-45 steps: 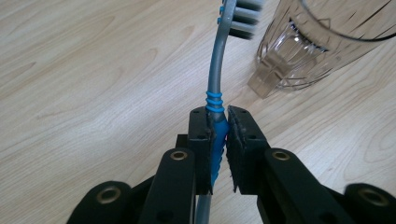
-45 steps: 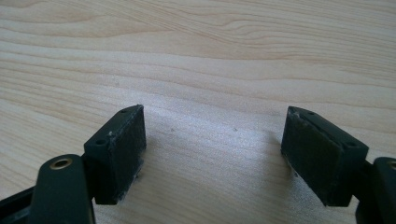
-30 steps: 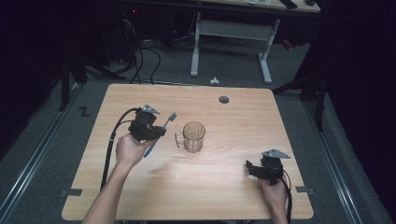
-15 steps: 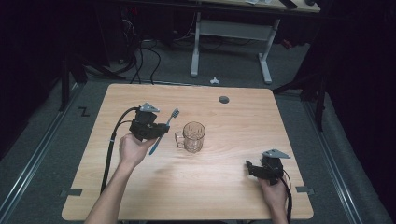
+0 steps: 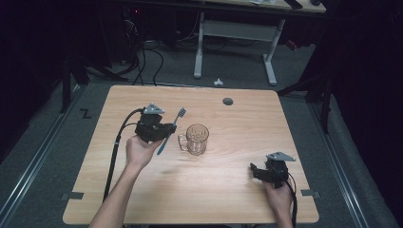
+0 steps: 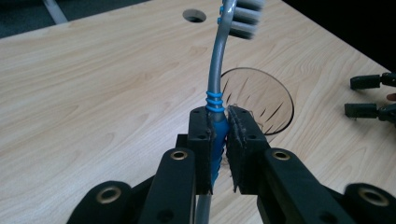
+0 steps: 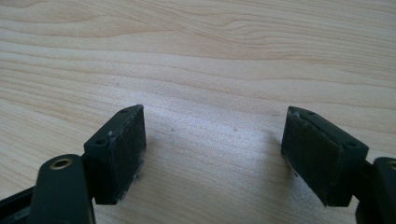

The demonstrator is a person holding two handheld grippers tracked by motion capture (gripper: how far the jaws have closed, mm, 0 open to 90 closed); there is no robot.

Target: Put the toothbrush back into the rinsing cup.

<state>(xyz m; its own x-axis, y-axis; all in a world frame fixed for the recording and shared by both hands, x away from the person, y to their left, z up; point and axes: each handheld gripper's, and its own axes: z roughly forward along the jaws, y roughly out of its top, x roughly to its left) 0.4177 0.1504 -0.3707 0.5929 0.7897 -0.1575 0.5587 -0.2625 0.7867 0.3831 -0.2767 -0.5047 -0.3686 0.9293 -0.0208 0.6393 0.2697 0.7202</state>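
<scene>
My left gripper is shut on the blue grip of a grey and blue toothbrush, held above the table with its bristled head pointing up and away. A clear glass mug stands upright just right of it, handle toward the left gripper. Near the table's front right my right gripper rests low over the wood, jaws wide open with nothing between them. It also appears in the left gripper view as the right gripper at the far right edge.
The wooden table has a round cable hole near its back edge. A black cable trails from the left gripper off the front left. Desk legs and cables stand on the floor beyond the table.
The left gripper has lifted the toothbrush slightly and carried it a little toward the mug, tilting it more upright. The right gripper has stayed put.
</scene>
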